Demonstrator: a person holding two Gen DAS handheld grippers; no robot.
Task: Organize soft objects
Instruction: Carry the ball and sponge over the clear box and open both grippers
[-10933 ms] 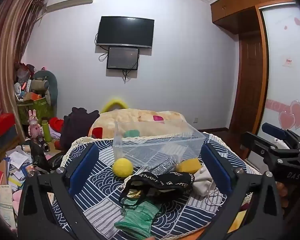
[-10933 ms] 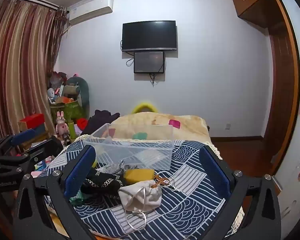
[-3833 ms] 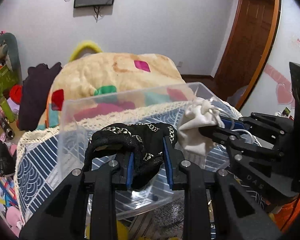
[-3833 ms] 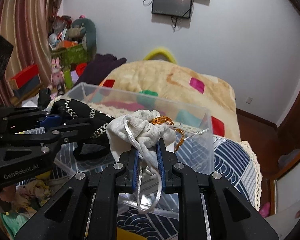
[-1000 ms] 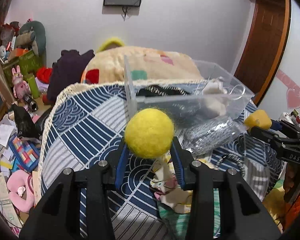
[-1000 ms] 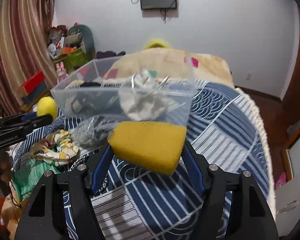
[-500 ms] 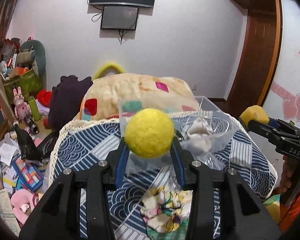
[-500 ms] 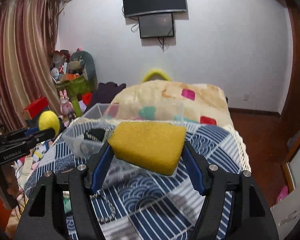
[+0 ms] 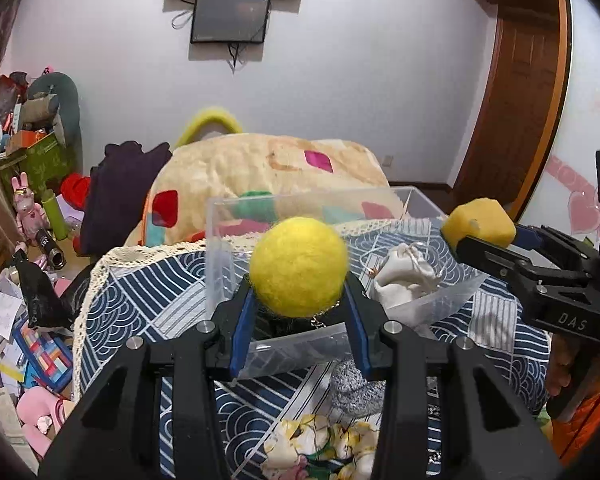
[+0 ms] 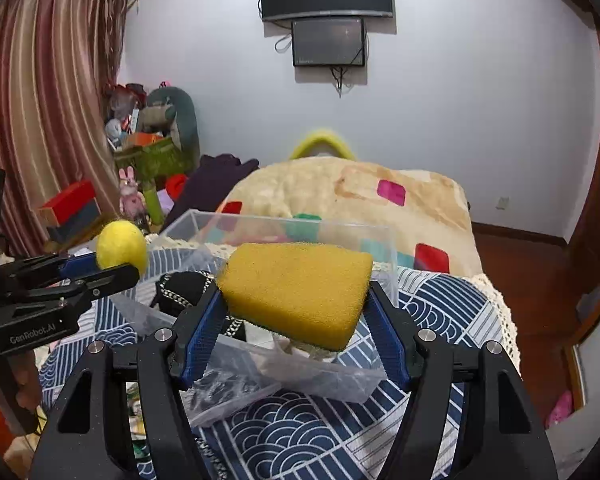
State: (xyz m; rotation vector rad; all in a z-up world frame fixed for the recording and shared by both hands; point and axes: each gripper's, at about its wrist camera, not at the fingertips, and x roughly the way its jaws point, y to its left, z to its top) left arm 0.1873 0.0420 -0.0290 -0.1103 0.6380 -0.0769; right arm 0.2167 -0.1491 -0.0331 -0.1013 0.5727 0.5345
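My left gripper (image 9: 299,280) is clamped on a yellow felt ball (image 9: 299,266), which I hold above the near edge of the clear plastic bin (image 9: 220,248). My right gripper (image 10: 296,300) squeezes a yellow sponge (image 10: 296,288) between its blue pads, raised over the same bin. Inside the bin lie a white drawstring pouch (image 9: 404,276) and a black chain-trimmed item (image 10: 182,290). The bin sits on a blue wave-patterned cloth (image 9: 148,304), with a floral fabric piece (image 9: 320,448) and a grey knitted item (image 9: 354,392) just in front of it.
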